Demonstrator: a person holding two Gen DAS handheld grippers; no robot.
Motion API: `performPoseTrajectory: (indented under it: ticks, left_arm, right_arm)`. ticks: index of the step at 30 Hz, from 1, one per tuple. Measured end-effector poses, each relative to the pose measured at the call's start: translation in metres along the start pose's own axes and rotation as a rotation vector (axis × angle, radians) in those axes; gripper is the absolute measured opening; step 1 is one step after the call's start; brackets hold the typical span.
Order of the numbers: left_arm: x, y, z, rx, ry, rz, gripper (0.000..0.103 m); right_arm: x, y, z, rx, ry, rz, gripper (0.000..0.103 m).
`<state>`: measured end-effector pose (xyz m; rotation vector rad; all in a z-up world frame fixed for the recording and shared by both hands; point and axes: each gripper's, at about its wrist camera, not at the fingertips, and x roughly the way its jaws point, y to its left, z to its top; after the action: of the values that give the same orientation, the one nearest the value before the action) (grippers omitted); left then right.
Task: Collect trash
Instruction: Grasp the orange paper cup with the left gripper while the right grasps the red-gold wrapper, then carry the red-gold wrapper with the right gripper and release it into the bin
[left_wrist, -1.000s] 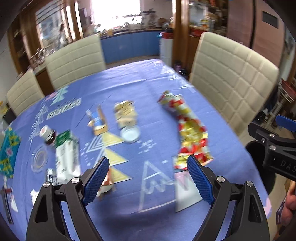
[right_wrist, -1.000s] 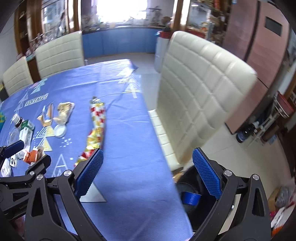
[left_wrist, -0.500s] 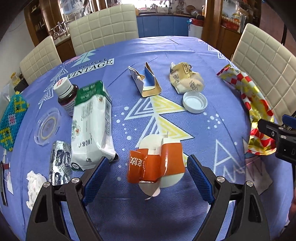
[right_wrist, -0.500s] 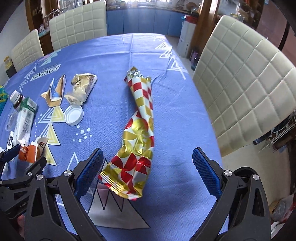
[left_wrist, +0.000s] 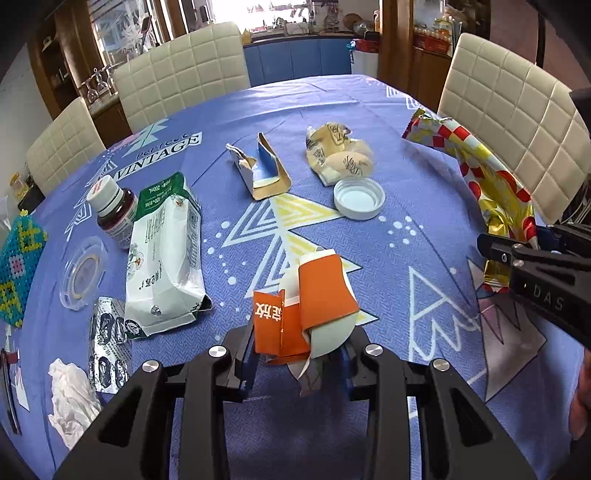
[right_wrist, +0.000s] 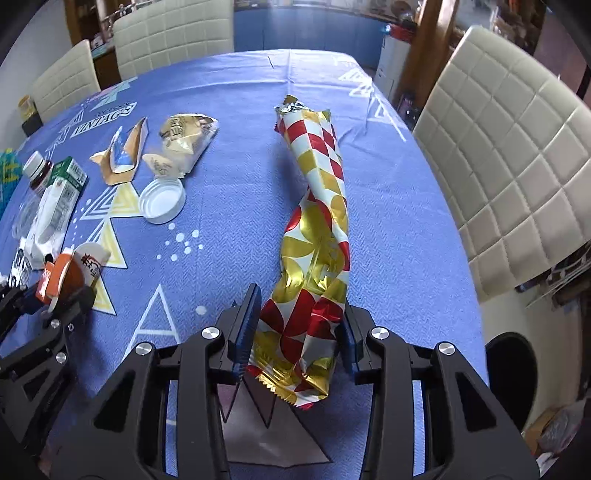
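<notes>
- Left gripper jaws closing on orange paper cup, lower centre.
- Right gripper jaws closing on foil wrapper near the counter right edge.
- Cloth reads "VINTAGE".

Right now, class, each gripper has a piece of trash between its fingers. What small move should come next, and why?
Probably finish closing, then lift. The left gripper is closing around the crushed orange paper cup, and the right gripper is closing around the near end of the red-and-gold foil wrapper. Both pieces lie on the blue tablecloth, so a firm pinch should come first.
</notes>
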<state>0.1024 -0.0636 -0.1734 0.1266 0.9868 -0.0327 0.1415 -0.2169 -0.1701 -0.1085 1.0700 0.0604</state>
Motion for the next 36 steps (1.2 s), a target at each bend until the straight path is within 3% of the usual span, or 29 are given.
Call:
performPoseTrajectory:
  ticks: [3, 13, 21, 36]
  left_arm:
    - [-0.011, 0.000, 0.001, 0.001, -0.028, -0.003, 0.032]
    - [-0.044, -0.017, 0.008, 0.049, -0.091, -0.032, 0.032]
    - [-0.074, -0.058, 0.015, 0.133, -0.163, -0.081, 0.032]
    - [-0.101, -0.131, 0.019, 0.257, -0.207, -0.164, 0.033]
  right_arm:
    - [-0.016, 0.001, -0.003, -0.017, -0.041, -0.006, 0.030]
    - [-0.056, -0.018, -0.015, 0.001, -0.081, -0.061, 0.030]
    - [-0.087, -0.048, -0.034, 0.042, -0.115, -0.120, 0.030]
    - [-0.124, -0.118, -0.071, 0.167, -0.138, -0.219, 0.032]
